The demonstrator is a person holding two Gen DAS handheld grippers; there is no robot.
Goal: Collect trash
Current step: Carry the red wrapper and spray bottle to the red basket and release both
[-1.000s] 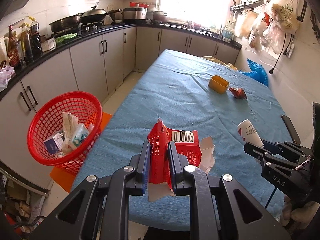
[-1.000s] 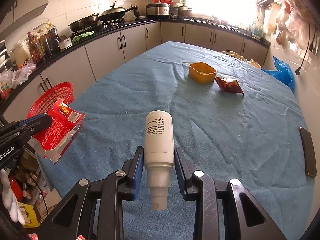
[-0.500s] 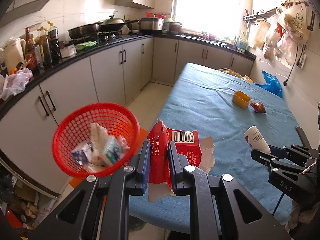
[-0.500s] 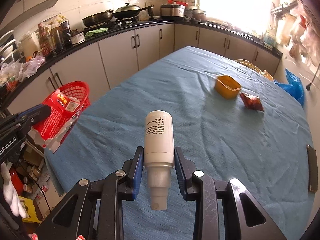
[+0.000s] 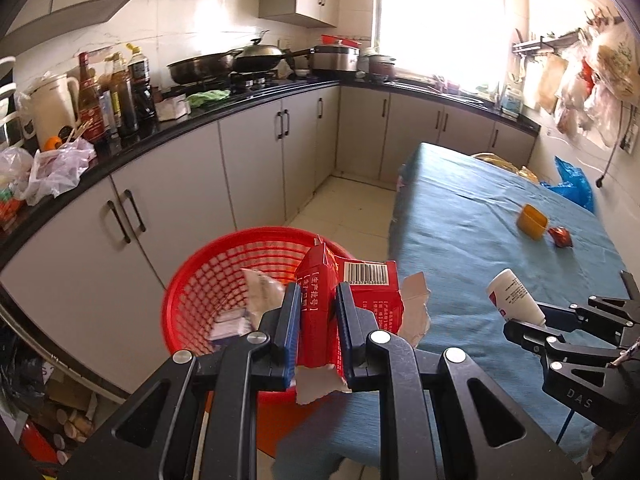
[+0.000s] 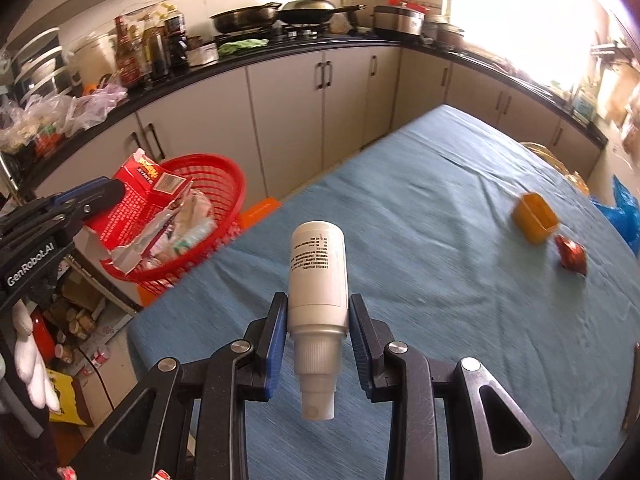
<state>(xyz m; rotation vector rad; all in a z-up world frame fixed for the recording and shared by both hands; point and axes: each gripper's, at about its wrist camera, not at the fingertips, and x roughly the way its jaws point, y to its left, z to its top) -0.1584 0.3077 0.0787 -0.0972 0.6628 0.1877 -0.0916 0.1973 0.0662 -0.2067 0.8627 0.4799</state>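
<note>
Left gripper [image 5: 318, 326] clamped on torn red carton [image 5: 346, 292], over red basket [image 5: 200, 280] holding crumpled wrappers [image 6: 188, 220]. Right gripper [image 6: 318, 338] clamped on white bottle [image 6: 318, 268]. Orange tub [image 6: 536, 218] on counter [image 6: 440, 240].

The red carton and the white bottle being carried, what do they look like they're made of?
Red carton: printed paperboard with a silvery lining, judging by its torn, creased edges. White bottle: smooth, matte plastic by the look, with a ribbed pump neck and printed label; contents cannot be told.
</note>
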